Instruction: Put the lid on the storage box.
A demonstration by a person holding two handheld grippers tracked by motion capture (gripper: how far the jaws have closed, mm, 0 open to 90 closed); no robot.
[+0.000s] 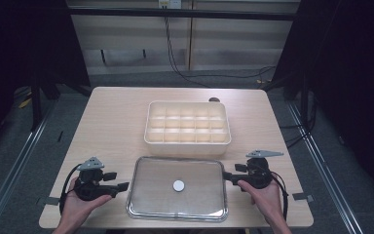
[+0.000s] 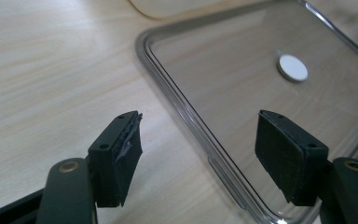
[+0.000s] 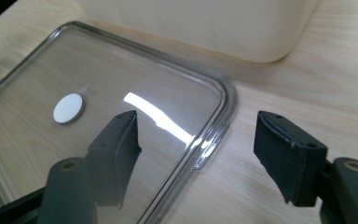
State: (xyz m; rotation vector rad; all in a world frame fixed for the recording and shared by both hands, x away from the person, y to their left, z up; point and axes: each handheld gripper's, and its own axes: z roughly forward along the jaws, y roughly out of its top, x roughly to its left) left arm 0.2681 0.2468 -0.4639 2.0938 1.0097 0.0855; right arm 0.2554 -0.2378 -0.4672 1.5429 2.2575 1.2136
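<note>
Clear, glossy plastic makes up the flat rectangular lid [image 1: 177,188] that lies on the pale wood-grain table [image 1: 112,122] right in front of me, its corners rounded, its rim raised in a stepped lip, and a small white round disc [image 1: 178,185] sitting at its centre. Just behind it, close to its far edge, stands the cream rectangular plastic organiser box [image 1: 188,127], matte and smooth-walled, split into rows of small square compartments. I hold my left gripper [image 1: 122,185] at the lid's left edge and my right gripper [image 1: 227,176] at its right edge, both pointing inward toward each other across the lid. Along my left gripper's view, its two black jaws stand wide apart with the lid's left rim [image 2: 191,126] running between them; one rubber pad [image 2: 126,154], scuffed and frayed at its tip, hangs over bare table, the other over the clear sheet. Along my right gripper's view the jaws also stand wide, straddling the lid's right rim near its far corner [image 3: 214,135], one pad over the lid and the other over the wood. Neither pair of pads presses on the plastic. A bright glare streak [image 3: 158,116] crosses the lid's surface there.
</note>
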